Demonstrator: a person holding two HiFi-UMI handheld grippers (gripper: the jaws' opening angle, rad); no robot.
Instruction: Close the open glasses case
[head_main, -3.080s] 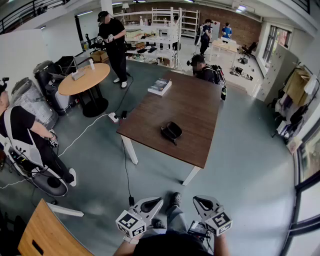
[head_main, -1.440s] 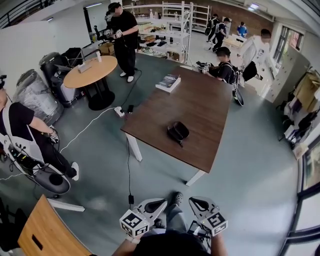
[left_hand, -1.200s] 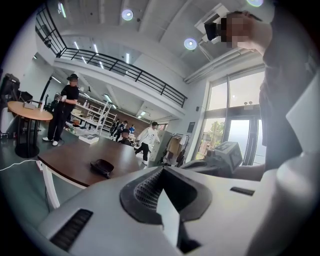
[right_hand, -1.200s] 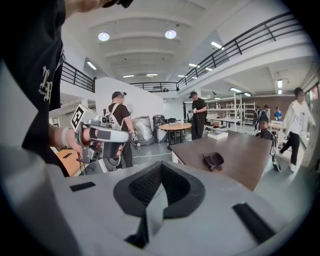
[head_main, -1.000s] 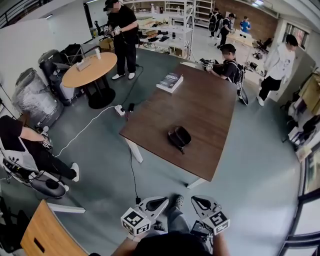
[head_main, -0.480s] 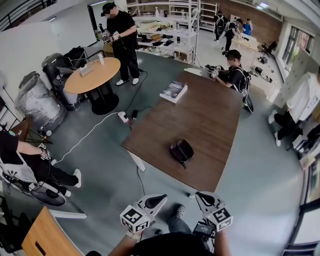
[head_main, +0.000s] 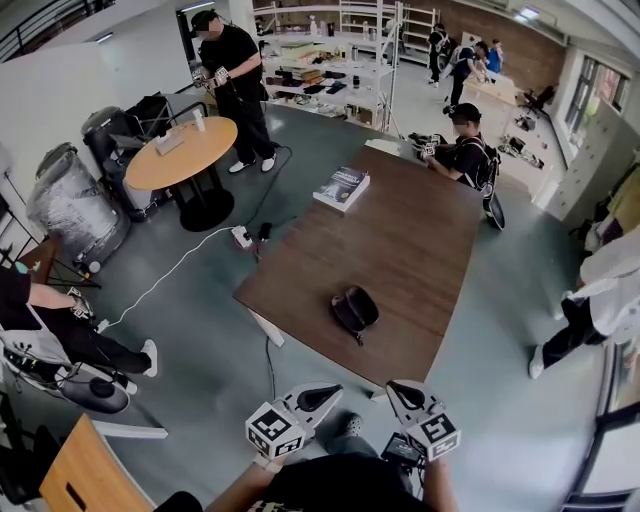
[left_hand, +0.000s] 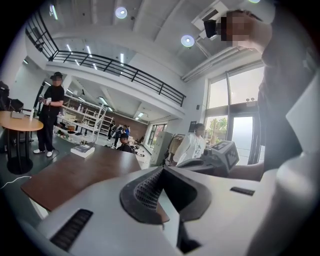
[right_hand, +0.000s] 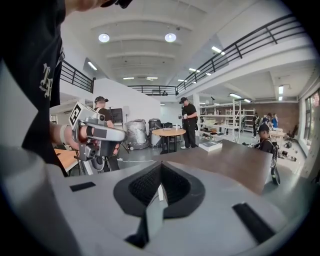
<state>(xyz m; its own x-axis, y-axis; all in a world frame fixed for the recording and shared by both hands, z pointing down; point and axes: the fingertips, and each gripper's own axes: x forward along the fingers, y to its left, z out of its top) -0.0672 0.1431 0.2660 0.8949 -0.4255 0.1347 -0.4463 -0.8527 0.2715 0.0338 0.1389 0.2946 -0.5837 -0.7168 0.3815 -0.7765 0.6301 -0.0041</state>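
Observation:
The black glasses case (head_main: 352, 310) lies open on the brown table (head_main: 400, 240), near its front end. Both grippers hang low in front of my body, short of the table's front edge and well apart from the case. My left gripper (head_main: 334, 391) is shut with nothing in it, and so is my right gripper (head_main: 393, 386). In the left gripper view the left gripper (left_hand: 162, 170) has its jaws met in a V over the table (left_hand: 70, 172). The right gripper (right_hand: 160, 166) looks the same in its own view. The case shows in neither gripper view.
A book (head_main: 341, 188) lies at the table's far left corner and a person (head_main: 462, 150) sits at the far end. A cable and power strip (head_main: 242, 237) lie on the floor left of the table. A round table (head_main: 181, 153), a standing person (head_main: 232, 85) and a wooden desk (head_main: 85, 470) are further left.
The head view has come closer to the table, so the case sits nearer. A person in white has walked down the right side. Both grippers stay shut, held low together.

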